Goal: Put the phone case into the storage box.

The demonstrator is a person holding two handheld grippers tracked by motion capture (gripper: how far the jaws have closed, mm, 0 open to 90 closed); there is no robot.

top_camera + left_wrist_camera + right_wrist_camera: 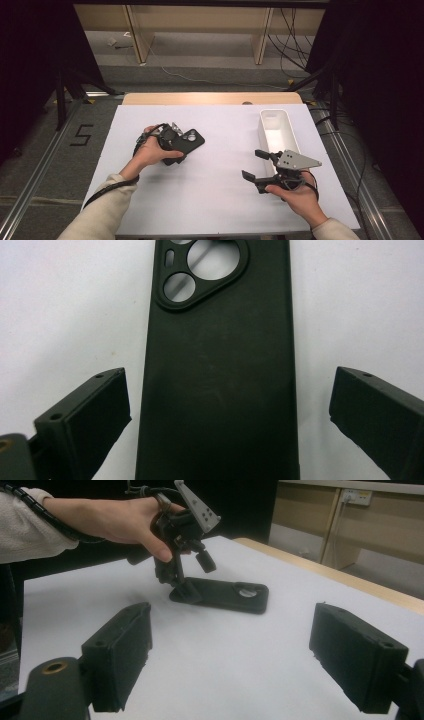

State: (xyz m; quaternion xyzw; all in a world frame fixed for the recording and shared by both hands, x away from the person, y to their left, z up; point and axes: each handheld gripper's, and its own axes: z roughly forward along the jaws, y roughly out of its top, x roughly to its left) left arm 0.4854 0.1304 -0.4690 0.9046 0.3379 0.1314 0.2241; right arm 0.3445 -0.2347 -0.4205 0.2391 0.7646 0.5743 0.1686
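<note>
Nearest us in the high view are our two forearms in pale sleeves, coming in from the near edge of the white table (210, 200). Our right gripper (255, 164), black with a grey three-cornered plate on top, sits near the right edge, its jaws standing apart with nothing between them. Just beyond it, touching the right edge zone, lies a long white rectangular plastic tray (276, 131), its length running towards the far edge. Our left gripper (176, 145) is left of the table's middle, over one end of a flat black rubbery phone case (190, 141) with round camera cut-outs, which lies flat on the white surface, well apart from the tray.

From the left gripper view we look straight down along the case (220, 370). It lies between our two black jaws, which stand wide on either side of it, white table showing in both gaps; the pads do not touch it. The cut-outs sit at the case's far end.

From the right gripper view our own jaws are spread wide over bare table. Farther off, the left gripper (192, 575) points down at the near end of the case (225, 596), held by our left hand (125, 522).
</note>
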